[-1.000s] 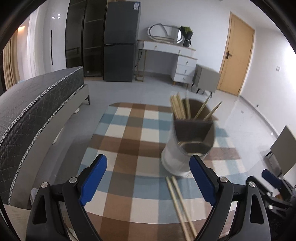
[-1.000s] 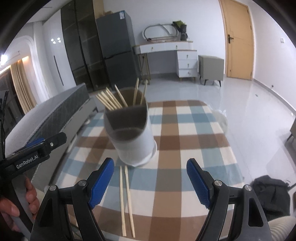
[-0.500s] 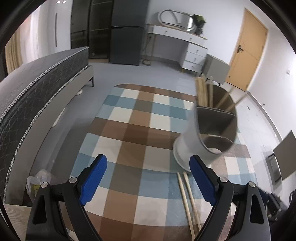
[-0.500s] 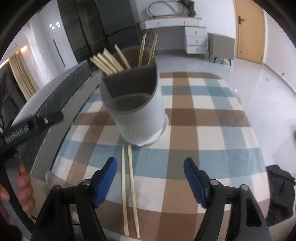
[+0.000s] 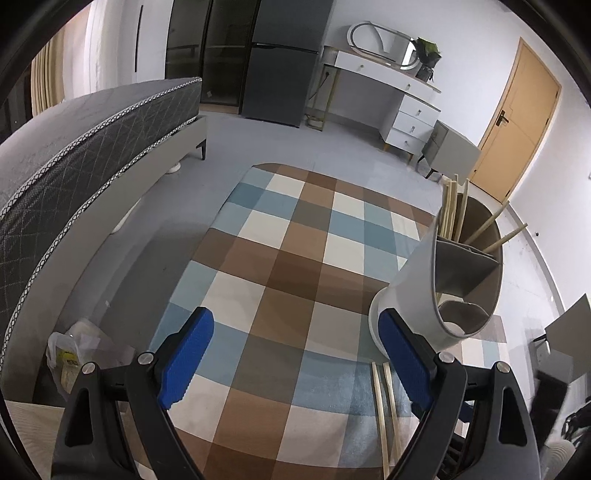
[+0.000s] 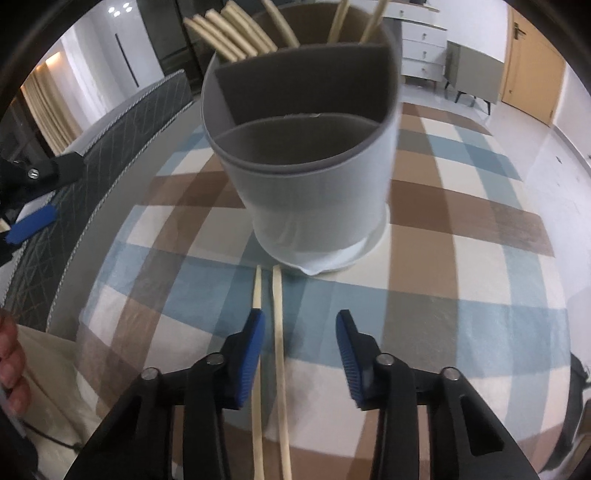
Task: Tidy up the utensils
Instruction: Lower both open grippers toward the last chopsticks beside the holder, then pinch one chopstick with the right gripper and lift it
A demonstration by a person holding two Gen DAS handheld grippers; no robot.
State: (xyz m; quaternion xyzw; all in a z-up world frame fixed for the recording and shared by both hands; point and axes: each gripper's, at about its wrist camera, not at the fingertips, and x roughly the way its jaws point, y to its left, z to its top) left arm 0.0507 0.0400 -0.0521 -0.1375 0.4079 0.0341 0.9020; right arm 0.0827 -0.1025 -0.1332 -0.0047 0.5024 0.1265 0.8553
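A white utensil holder (image 6: 314,177) with grey dividers stands on the glass table, several chopsticks (image 6: 229,29) upright in its back section. Two loose chopsticks (image 6: 277,295) lie side by side on the glass just in front of it. My right gripper (image 6: 300,318) hangs low over them, jaws closing. The right chopstick lies between the jaws without touching the pads, and the left chopstick (image 6: 257,288) passes under the left finger. My left gripper (image 5: 295,317) is wide open with nothing in it, the holder (image 5: 413,295) behind its right finger. The loose chopsticks (image 5: 380,398) show beside that finger.
A checked rug (image 5: 295,236) shows through the glass. A grey bed (image 5: 74,166) runs along the left with a plastic bag (image 5: 70,358) at its foot. A fridge (image 5: 284,55), white dresser (image 5: 399,96) and door (image 5: 517,122) stand far back. A hand (image 6: 9,369) holds the left gripper.
My right gripper dropped toward the loose chopsticks and its jaws narrowed around one. The left gripper swung left, so the holder slid to the right of its view.
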